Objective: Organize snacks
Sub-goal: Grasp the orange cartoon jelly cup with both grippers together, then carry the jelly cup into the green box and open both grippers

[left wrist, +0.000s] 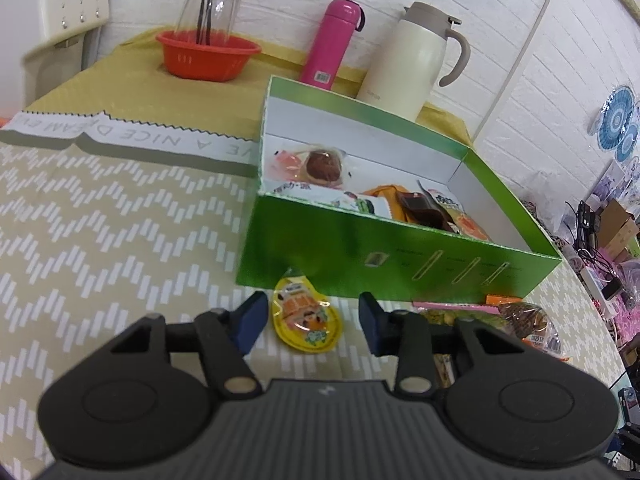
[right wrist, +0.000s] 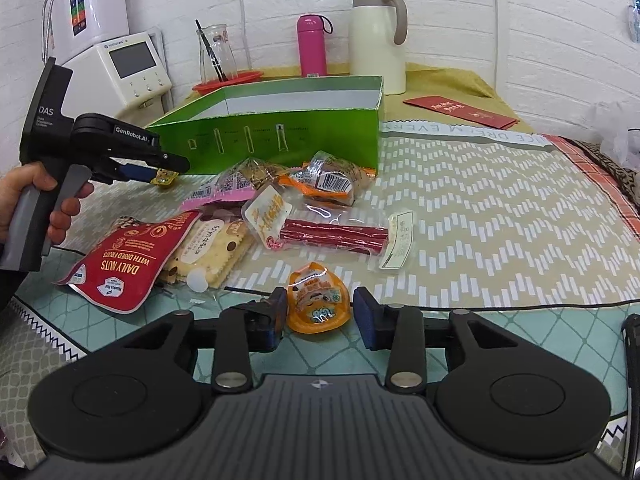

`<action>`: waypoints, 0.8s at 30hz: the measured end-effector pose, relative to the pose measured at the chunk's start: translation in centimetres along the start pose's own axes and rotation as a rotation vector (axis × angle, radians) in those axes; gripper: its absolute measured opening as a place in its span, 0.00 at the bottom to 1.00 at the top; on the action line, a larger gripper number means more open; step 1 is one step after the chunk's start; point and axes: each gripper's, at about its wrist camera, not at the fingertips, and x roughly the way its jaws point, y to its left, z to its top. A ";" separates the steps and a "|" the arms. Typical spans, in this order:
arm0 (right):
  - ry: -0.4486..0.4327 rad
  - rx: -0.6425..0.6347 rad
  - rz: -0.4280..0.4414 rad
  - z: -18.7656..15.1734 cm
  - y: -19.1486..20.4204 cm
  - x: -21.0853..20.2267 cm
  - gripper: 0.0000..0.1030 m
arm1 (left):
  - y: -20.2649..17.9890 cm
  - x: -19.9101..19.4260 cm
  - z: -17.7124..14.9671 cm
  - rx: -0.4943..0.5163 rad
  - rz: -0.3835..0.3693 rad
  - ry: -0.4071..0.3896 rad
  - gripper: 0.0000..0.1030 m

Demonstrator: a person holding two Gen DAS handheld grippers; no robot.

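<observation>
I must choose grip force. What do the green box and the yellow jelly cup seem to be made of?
Green box: probably glossy printed cardboard; thin straight walls, white inside, soft sheen. Yellow jelly cup: likely thin moulded plastic with a printed foil or film lid; the lid glints.

Illumination is bright, even and diffuse in both views; the source itself is outside the frames. Shadows are soft and short, visible beneath the green box (left wrist: 400, 260) and under the snack packets. Small specular highlights appear on the clear wrappers and the glass carafe (right wrist: 216, 54). Both views show strong fisheye distortion: straight wall lines bow outward and the corners vignette to black. The left wrist view is slightly softer overall. The near gripper bodies at the bottom edge are mildly out of focus.
</observation>
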 end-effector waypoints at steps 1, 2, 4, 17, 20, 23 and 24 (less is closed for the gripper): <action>0.001 0.004 -0.001 0.0 0.0 0.0 0.59 | 0.0 -0.1 -0.1 0.002 0.002 -0.002 0.37; 0.002 0.004 -0.001 0.0 0.0 -0.1 0.59 | 0.1 -0.3 -0.2 0.001 0.004 -0.005 0.37; 0.002 -0.004 -0.003 0.0 0.1 -0.1 0.59 | 0.3 -0.5 -0.4 -0.002 0.002 -0.009 0.47; -0.015 -0.031 -0.009 0.1 1.5 -0.2 0.55 | -0.4 -1.6 -1.0 0.066 0.006 0.000 0.20; -0.036 -0.047 0.002 0.5 2.2 -1.0 0.55 | -0.5 -3.0 -0.9 0.047 -0.039 -0.013 0.20; -0.069 -0.059 0.020 1.4 2.9 -1.8 0.55 | -1.4 -4.7 -0.7 0.053 -0.085 -0.041 0.20; -0.084 -0.062 0.028 1.8 3.1 -2.0 0.55 | -1.8 -5.3 -0.5 0.057 -0.099 -0.052 0.20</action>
